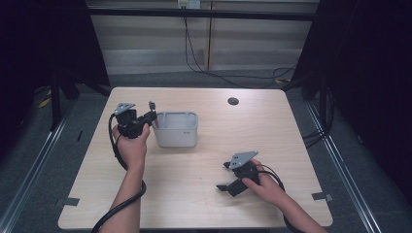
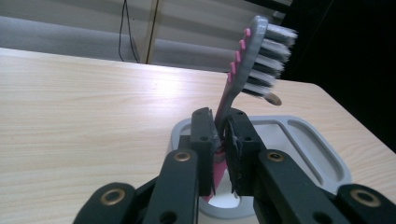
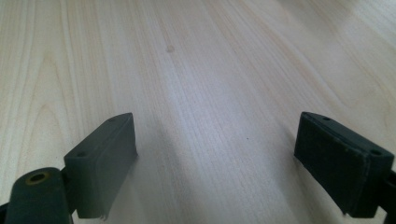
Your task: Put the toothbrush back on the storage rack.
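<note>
The toothbrush [image 2: 247, 70], pink and grey with its bristled head uppermost, stands nearly upright at the left rim of the grey holder [image 1: 177, 130], its lower handle reaching down into the near opening of that holder as seen in the left gripper view. The left gripper [image 2: 221, 140] is clamped on the brush's handle, jaws pressed close against it from both sides, just above the holder's rim. The holder itself sits on the wooden table [image 1: 194, 204], towards its left half, and has several compartments open at the top.

Judged step: placing the brush into the holder; the handle appears partly entered but not released. The next move calls for lowering the brush until it is borne by the compartment, then parting the jaws and drawing the tongs straight up, clear of the head, so as not to tip the holder.

The right gripper [image 3: 219, 154] rests low over bare table, well apart from the holder on its right, jaws wide and empty.
</note>
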`<state>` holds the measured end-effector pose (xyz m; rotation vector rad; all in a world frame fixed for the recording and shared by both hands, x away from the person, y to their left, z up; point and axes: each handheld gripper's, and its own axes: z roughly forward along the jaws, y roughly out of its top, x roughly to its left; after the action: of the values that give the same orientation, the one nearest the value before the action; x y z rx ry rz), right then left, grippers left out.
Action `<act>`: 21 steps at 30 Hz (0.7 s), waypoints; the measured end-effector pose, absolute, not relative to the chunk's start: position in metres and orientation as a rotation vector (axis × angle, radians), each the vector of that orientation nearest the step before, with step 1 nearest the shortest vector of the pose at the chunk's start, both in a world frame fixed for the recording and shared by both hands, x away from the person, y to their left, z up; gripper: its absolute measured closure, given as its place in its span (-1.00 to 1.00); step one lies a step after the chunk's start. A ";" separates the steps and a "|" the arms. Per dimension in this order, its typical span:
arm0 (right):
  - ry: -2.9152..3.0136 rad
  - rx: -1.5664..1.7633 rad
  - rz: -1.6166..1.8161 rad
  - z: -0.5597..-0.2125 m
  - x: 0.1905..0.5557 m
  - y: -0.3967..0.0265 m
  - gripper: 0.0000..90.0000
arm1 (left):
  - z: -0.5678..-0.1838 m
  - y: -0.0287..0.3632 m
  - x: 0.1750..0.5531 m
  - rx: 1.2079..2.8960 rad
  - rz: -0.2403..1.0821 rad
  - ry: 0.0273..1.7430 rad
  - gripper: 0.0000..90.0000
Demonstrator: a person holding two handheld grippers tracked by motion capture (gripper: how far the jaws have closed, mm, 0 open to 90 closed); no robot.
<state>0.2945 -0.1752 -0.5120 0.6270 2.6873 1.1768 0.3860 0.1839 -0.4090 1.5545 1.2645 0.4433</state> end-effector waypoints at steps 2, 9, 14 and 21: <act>2.687 0.628 1.177 -0.512 0.295 -0.175 -0.73 | -0.410 0.184 0.385 1.566 0.445 1.267 0.83; 2.687 0.627 1.176 -0.512 0.295 -0.175 -0.73 | -0.415 0.182 0.380 1.599 0.457 1.260 0.83; 2.687 0.627 1.177 -0.512 0.295 -0.175 -0.73 | -0.417 0.180 0.379 1.629 0.464 1.251 0.82; 2.687 0.628 1.176 -0.512 0.295 -0.175 -0.73 | -0.419 0.178 0.376 1.634 0.466 1.244 0.82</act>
<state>0.2945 -0.1752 -0.5120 0.6276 2.6871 1.1764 0.3760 0.1783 -0.4193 1.6344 1.2437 0.4665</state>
